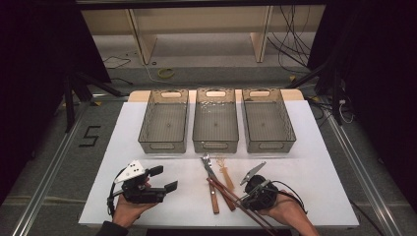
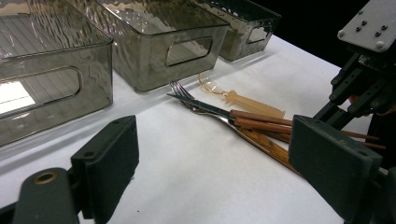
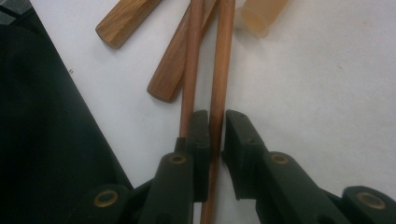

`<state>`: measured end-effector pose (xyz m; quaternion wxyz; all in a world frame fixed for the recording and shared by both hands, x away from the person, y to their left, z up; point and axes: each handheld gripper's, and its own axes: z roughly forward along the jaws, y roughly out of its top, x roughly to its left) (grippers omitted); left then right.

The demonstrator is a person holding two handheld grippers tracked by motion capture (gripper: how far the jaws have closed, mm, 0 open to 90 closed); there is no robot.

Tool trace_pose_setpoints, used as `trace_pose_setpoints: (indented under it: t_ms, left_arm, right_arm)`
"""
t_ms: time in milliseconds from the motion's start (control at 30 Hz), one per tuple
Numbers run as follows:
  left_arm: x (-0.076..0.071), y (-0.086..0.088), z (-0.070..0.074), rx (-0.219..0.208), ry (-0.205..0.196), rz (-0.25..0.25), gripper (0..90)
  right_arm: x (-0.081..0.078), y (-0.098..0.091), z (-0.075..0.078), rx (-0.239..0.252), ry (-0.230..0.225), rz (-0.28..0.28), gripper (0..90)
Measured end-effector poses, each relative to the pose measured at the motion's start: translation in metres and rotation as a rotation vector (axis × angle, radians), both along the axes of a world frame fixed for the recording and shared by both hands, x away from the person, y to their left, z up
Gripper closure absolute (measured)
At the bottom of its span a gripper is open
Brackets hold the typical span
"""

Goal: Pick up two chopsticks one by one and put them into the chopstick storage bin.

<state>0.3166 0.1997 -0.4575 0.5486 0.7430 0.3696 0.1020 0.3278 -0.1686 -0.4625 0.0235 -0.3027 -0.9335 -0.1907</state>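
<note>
- Wooden chopsticks (image 1: 236, 199) lie on the white bench (image 1: 314, 167) in the high view, beside a fork (image 1: 210, 179); right claw (image 1: 250, 196) sits over them, left claw (image 1: 160, 179) rests well apart.
- Left gripper view: left claw (image 2: 219, 158) jaws stand wide apart, nothing between.
- Right gripper view: right claw (image 3: 218, 135) jaws clamp one chopstick (image 3: 218, 84); the second (image 3: 191, 70) lies just outside.

The worktop (image 1: 314, 147) is plain white. Three bins (image 1: 215, 120) are smoky translucent grey with a rippled texture. Two chopsticks (image 3: 219, 60) are reddish brown. The fork (image 2: 180, 89) and knife (image 2: 201, 106) have silver metal ends and striped brown wooden handles. A small spoon (image 2: 254, 105) is pale translucent amber. Each hand-held gripper, left (image 1: 166, 179) and right (image 3: 213, 135), is matt black with brass-coloured rivets; the left carries a light grey plate with dark dots.
</note>
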Motion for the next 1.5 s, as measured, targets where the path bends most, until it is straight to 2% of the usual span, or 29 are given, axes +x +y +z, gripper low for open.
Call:
trace_pose_setpoints:
  t_ms: [400,500,600,633,733,867,1000,1100,1167,1200,1267,1333,1367,1500]
  left_arm:
    - [0.000,0.000,0.000,0.002,-0.001,-0.003,15.7]
    - [0.000,0.000,0.000,0.002,-0.001,-0.004,15.7]
    - [0.000,-0.001,0.000,-0.001,0.003,-0.003,15.8]
    - [0.000,-0.001,0.000,-0.002,0.003,-0.002,15.8]
    - [0.001,-0.001,0.000,-0.007,0.004,-0.004,15.8]
    - [0.002,-0.003,0.001,-0.003,0.003,-0.014,15.8]
    - [0.006,-0.008,0.002,0.021,0.006,-0.041,15.9]
    - [0.007,-0.014,0.008,0.101,-0.017,-0.064,16.0]
    - [0.010,-0.018,0.013,0.108,-0.017,-0.090,16.0]
    - [0.011,-0.020,0.015,0.117,-0.011,-0.105,16.0]
    - [0.017,-0.025,0.019,0.127,0.023,-0.139,15.9]
    - [0.020,-0.029,0.024,0.129,0.023,-0.165,16.1]
    - [0.022,-0.032,0.027,0.135,0.026,-0.179,16.3]
    - [0.026,-0.042,0.035,0.175,0.023,-0.232,16.5]
  right_arm:
    - [0.000,0.003,0.001,-0.003,-0.012,-0.009,84.6]
    - [0.000,0.003,0.004,0.003,-0.031,-0.013,84.7]
    - [0.001,0.001,0.007,0.020,-0.030,-0.015,84.8]
    - [0.002,-0.001,0.009,0.019,-0.050,-0.018,84.8]
    - [0.003,-0.003,0.011,0.030,-0.062,-0.028,84.8]
    - [0.004,-0.002,0.025,0.046,-0.102,0.001,84.8]
    - [0.004,0.001,0.035,0.061,-0.127,0.026,84.8]
    - [0.005,0.006,0.042,0.060,-0.139,0.037,84.8]
    - [0.005,0.011,0.045,0.062,-0.156,0.075,84.9]
    - [0.005,0.011,0.045,0.062,-0.156,0.075,84.9]
    - [0.004,0.013,0.049,0.060,-0.164,0.091,84.9]
    - [0.004,0.014,0.053,0.051,-0.172,0.125,84.9]
    - [0.004,0.016,0.056,0.046,-0.195,0.165,84.9]
    - [0.004,0.019,0.061,0.043,-0.209,0.185,84.9]
